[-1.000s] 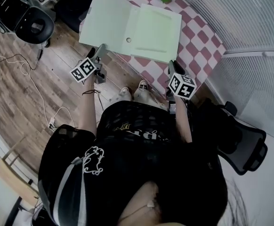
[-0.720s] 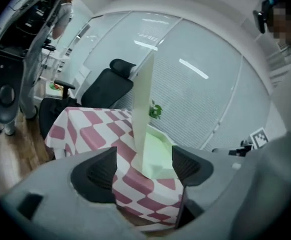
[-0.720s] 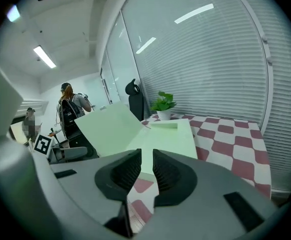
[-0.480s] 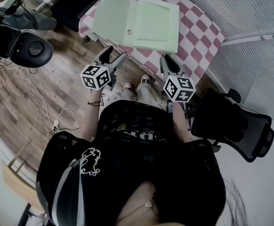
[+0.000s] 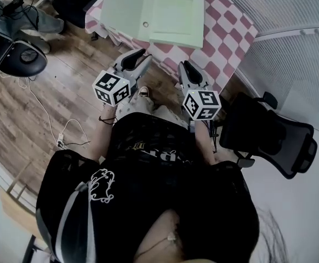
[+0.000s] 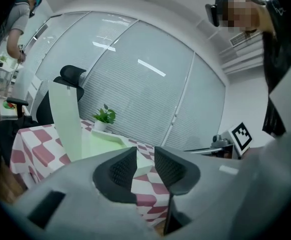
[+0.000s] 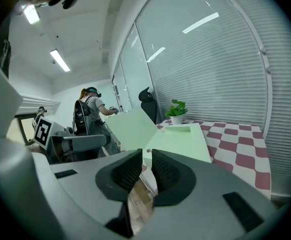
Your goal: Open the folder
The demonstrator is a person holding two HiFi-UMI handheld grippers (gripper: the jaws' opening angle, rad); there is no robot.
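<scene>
The pale green folder (image 5: pixel 170 15) lies open on the red-and-white checked table (image 5: pixel 225 32), its left cover (image 5: pixel 124 7) spread past the table's edge. In the left gripper view that cover (image 6: pixel 68 124) stands tilted up. Both grippers hang in front of the table, apart from the folder. My left gripper (image 5: pixel 142 56) points at the table's near edge; its jaws are closing with nothing between them (image 6: pixel 145 159). My right gripper (image 5: pixel 186 67) has its jaws nearly together with a narrow gap, also holding nothing (image 7: pixel 146 161). The folder (image 7: pixel 178 139) shows beyond them.
A black office chair (image 5: pixel 274 141) stands at my right and another seat (image 5: pixel 14 56) at the far left. Cables (image 5: pixel 50 125) trail over the wooden floor. A potted plant (image 6: pixel 104 116) sits at the table's far end by the blinds. A person (image 7: pixel 88 114) stands at the back.
Both grippers have drawn back from the folder's near edge toward my body and risen. The left gripper has rolled and its wide jaws have narrowed. The folder stays open.
</scene>
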